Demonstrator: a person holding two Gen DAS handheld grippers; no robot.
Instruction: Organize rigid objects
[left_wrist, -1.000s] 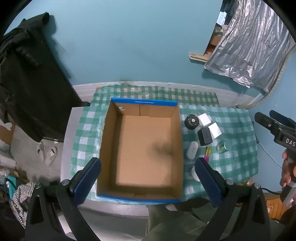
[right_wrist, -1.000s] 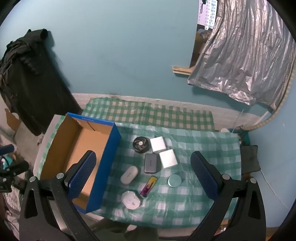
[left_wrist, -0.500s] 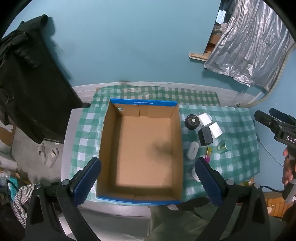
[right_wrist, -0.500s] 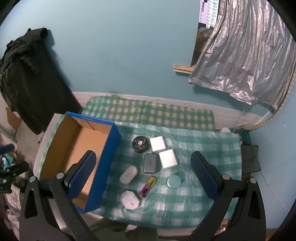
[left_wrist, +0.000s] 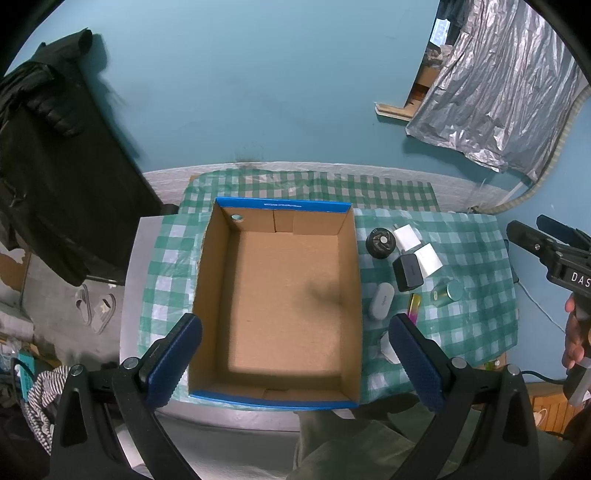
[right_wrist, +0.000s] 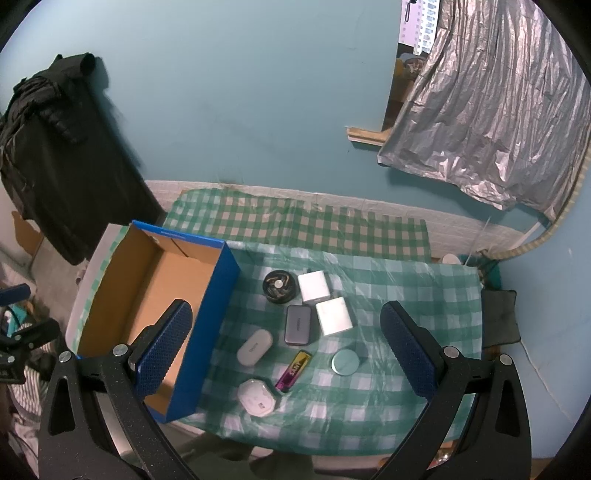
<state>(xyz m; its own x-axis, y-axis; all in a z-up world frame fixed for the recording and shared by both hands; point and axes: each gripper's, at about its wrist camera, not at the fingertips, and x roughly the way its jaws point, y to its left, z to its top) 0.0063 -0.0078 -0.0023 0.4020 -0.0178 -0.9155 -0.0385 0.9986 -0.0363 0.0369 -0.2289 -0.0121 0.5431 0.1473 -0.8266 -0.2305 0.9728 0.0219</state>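
Eight small rigid items are laid on the checked cloth of the bench (right_wrist: 424, 295), all to the right of the open cardboard box (right_wrist: 147, 302), which holds nothing but a small round piece at its far left inner corner. Nearest the box wall lie the black round tin (right_wrist: 279, 286), the white oval case (right_wrist: 255, 347) and the white faceted case (right_wrist: 256, 398); further from the box are two white cubes (right_wrist: 314, 287) (right_wrist: 334, 315), the grey flat case (right_wrist: 298, 325), the purple-and-yellow battery (right_wrist: 294, 370) and the teal round lid (right_wrist: 345, 362). All are judged light, stiff and smooth, so slipping is likelier than crushing. The cubes and the grey case would be best taken across their flat parallel sides; the oval case across its narrow width; the battery across its thin body; the low round lid, lying flat, is judged the hardest to pinch. The right hand-held gripper (right_wrist: 284, 350) hangs above the items with jaws spread wide and nothing between them; the left hand-held gripper (left_wrist: 295, 354) is likewise spread and unloaded above the box.
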